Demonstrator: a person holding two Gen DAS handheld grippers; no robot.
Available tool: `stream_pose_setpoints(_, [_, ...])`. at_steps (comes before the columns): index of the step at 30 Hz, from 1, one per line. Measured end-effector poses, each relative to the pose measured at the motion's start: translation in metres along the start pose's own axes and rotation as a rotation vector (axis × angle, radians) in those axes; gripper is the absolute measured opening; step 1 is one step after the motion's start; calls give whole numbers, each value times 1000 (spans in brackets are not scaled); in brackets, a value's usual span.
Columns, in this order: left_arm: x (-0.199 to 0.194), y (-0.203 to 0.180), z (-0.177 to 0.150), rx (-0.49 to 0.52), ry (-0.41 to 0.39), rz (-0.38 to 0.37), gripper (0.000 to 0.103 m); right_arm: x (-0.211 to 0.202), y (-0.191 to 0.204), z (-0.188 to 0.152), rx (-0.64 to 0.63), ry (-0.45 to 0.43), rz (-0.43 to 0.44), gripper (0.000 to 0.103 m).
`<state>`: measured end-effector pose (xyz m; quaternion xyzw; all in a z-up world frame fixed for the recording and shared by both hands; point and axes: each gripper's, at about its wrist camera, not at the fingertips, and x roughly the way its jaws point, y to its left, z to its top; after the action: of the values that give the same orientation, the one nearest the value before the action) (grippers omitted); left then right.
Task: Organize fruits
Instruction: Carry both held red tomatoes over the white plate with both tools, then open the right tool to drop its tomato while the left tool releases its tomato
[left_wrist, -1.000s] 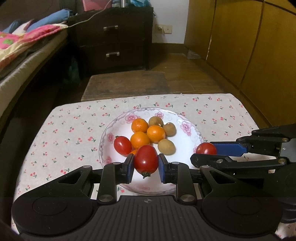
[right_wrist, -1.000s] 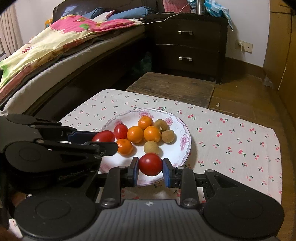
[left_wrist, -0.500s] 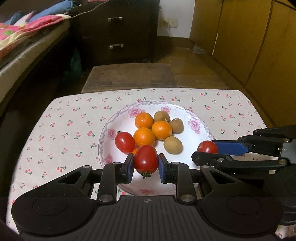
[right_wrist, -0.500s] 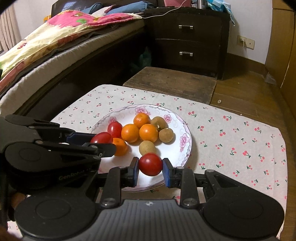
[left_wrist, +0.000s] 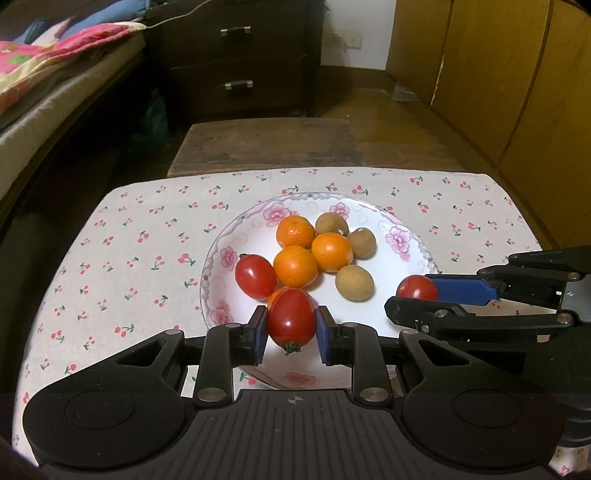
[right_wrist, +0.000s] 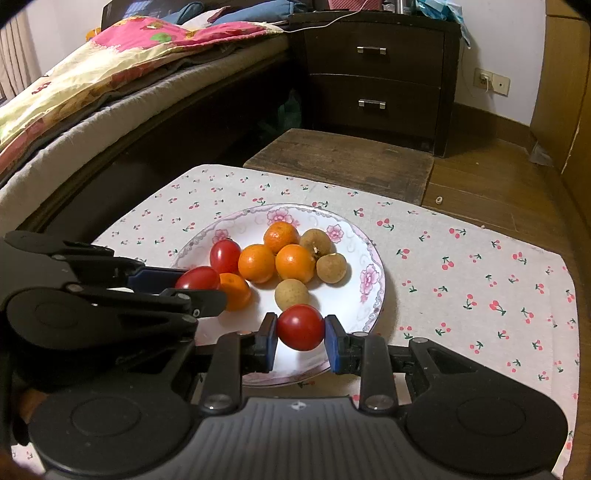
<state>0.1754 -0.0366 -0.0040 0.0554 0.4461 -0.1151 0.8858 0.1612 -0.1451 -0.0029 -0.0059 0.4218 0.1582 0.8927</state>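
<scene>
Pinching an oval tomato (left_wrist: 291, 316) stem-down between its blue pads, the left gripper (left_wrist: 291, 330) hangs over the near rim of the flowered plate (left_wrist: 402, 236). Beyond the fingers, the plate holds a loose tomato (left_wrist: 255, 277), three small oranges (left_wrist: 295, 266) bunched at the centre with a fourth hidden behind the held fruit, and three brown longans (left_wrist: 354, 282) to their right. Right of the fingers, the right gripper (left_wrist: 424, 295) reaches in sideways, a round tomato (left_wrist: 416, 288) clamped at its tip. The cherry-print tabletop (left_wrist: 140, 240) lies bare all around the plate, widest to the left of the fingers; its far edge meets a wooden stool (left_wrist: 266, 147).

From the right wrist, the right gripper (right_wrist: 301, 334) squeezes the round tomato (right_wrist: 301, 326) between both pads, above the plate's near rim (right_wrist: 371, 280). Left of the fingers, the left gripper (right_wrist: 207, 291) crosses the plate's edge with its tomato (right_wrist: 197, 278). This view alone shows the fourth orange (right_wrist: 234, 291) whole, just beside that tomato, and the broad bare cloth (right_wrist: 480, 280) right of the fingers, ending at the wooden floor (right_wrist: 498, 184). A bed (right_wrist: 92, 103) runs along the far left.
</scene>
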Motion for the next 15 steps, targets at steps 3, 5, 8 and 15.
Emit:
stream_pose_setpoints(3, [0,0,0,-1,1,2,34,1,0,-1,-1,-1,0,30])
stream_pose_setpoints(5, [-1,1,0,-3,-3,2,34,0,0,0,2,-5,0,30])
stream_pose_setpoints(8, [-2,0,0,-1,-8,7,34,0,-1,0,7,-10,1,30])
stream_pose_setpoints(15, [-2,0,0,4,-8,13,34,1,-1,-1,12,-6,-2,31])
